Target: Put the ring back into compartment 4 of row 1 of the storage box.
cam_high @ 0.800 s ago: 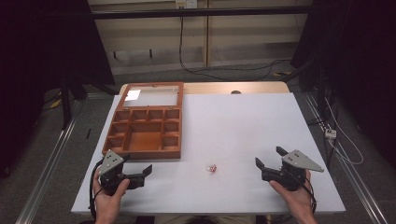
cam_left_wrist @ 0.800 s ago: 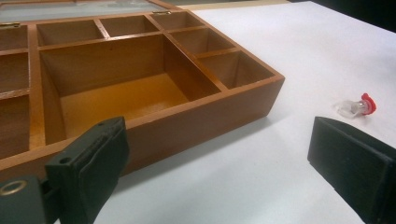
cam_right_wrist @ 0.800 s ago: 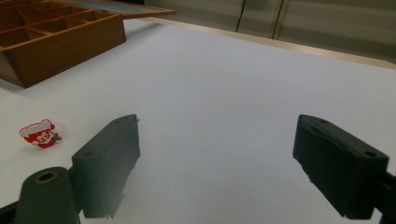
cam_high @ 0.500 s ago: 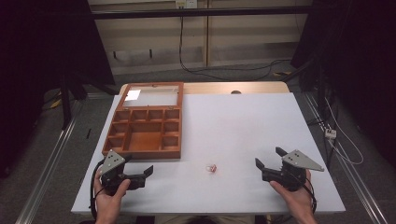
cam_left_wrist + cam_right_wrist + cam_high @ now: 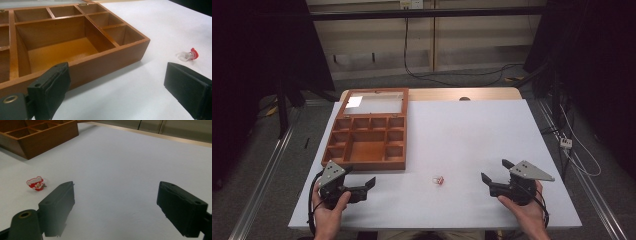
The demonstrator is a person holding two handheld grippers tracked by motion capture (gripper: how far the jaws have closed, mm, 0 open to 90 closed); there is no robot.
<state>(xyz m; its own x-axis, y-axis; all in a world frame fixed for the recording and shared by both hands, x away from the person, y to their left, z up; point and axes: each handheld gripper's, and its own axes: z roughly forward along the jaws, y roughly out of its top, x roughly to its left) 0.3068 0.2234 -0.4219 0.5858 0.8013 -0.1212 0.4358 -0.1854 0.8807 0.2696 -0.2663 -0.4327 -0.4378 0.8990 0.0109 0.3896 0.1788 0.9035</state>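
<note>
A small red and white Santa-like charm point(image 5: 439, 180) lies on the white table point(image 5: 472, 135) between my two grippers. It shows as a clear and red piece point(image 5: 188, 54) in the left gripper view and face-on point(image 5: 35, 183) in the right gripper view. An open wooden compartment box point(image 5: 367, 142) stands at the left, its near wall point(image 5: 105, 60) close to my left jaws. My left gripper point(image 5: 361, 176) point(image 5: 115, 75) is open and holds nothing. My right gripper point(image 5: 495, 170) point(image 5: 116, 186) is open and holds nothing, with the charm off to its left.
The box's glass lid point(image 5: 374, 102) lies open flat behind it. A wooden strip point(image 5: 462, 94) runs along the table's far edge. Cables point(image 5: 432, 75) trail on the floor beyond, and metal rails point(image 5: 267, 165) flank the table. White tabletop spreads to the right.
</note>
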